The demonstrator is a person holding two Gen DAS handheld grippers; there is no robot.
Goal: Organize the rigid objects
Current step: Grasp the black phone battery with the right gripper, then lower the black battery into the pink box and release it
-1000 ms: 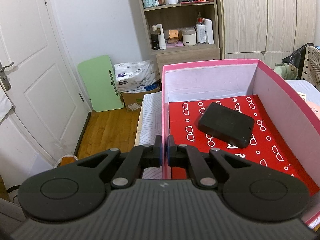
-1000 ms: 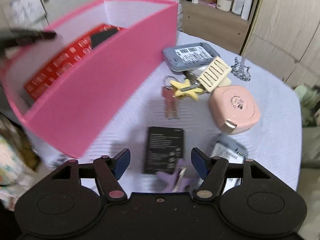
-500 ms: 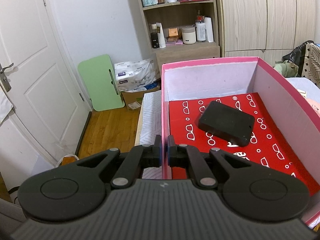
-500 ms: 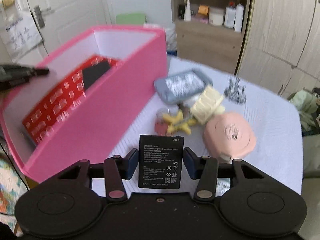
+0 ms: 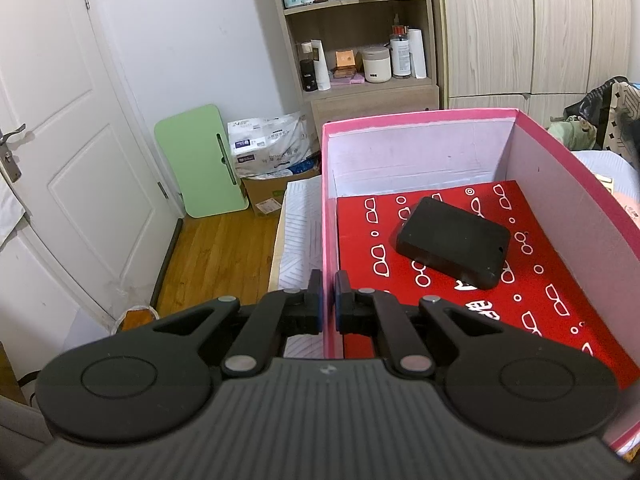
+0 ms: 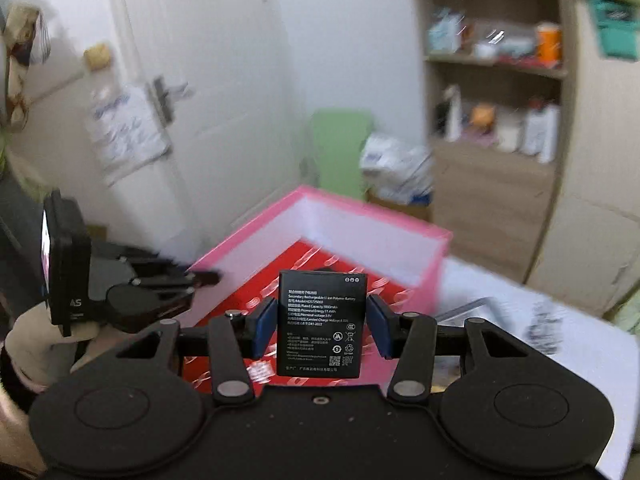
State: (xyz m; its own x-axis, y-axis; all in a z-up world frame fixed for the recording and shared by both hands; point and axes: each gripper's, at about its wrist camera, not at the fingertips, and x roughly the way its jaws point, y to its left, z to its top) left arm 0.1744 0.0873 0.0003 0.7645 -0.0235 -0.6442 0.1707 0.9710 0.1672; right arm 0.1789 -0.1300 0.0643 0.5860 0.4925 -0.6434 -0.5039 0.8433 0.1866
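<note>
Holding a flat black battery (image 6: 322, 322) by its two side edges, the right gripper (image 6: 320, 326) has its blue fingers (image 6: 264, 326) about half open and carries it in the air over the pink box (image 6: 372, 216). The left gripper (image 5: 328, 306) has its fingers pinched tight on the near wall of that box (image 5: 420, 118), keeping it steady. One black case (image 5: 454, 240) already lies inside on the red liner (image 5: 560, 300), so I think one thing is done, the battery goes in next, and a few blurry things wait on the worktop (image 6: 580, 332).

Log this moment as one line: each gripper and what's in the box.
left gripper: shut on pink box wall | right gripper: shut on black battery, above box | inside: black case
</note>
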